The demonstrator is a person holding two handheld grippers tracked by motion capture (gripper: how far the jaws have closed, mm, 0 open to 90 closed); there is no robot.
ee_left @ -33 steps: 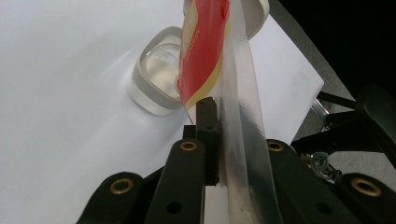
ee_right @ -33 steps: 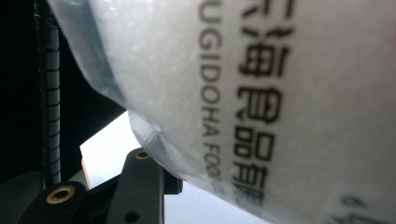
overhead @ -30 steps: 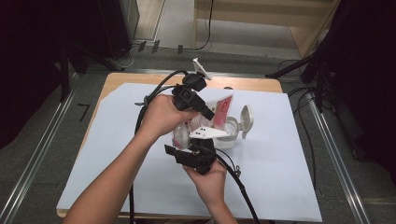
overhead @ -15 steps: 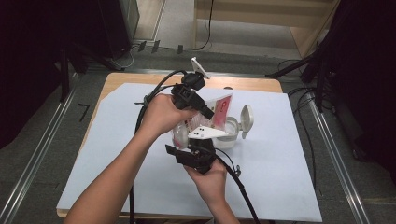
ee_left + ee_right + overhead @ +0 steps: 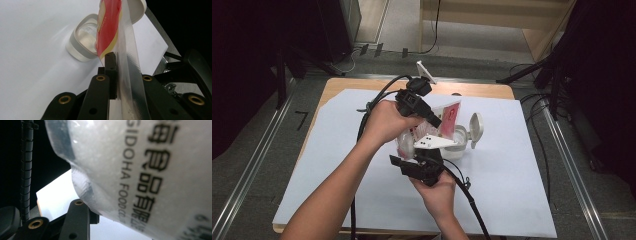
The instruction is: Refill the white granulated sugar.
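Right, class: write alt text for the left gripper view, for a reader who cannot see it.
Two black jaws pinch the clear sealed edge of a red-and-yellow plastic pouch, held upright over a white table sheet. Behind it sits an open, clear container with a pale rim.

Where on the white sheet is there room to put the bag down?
The white sheet is bare along its whole left side, beyond the left forearm, and on the right past the open lid. The middle is crowded: both grippers hold the bag over the small white container, with cables trailing toward the near edge.
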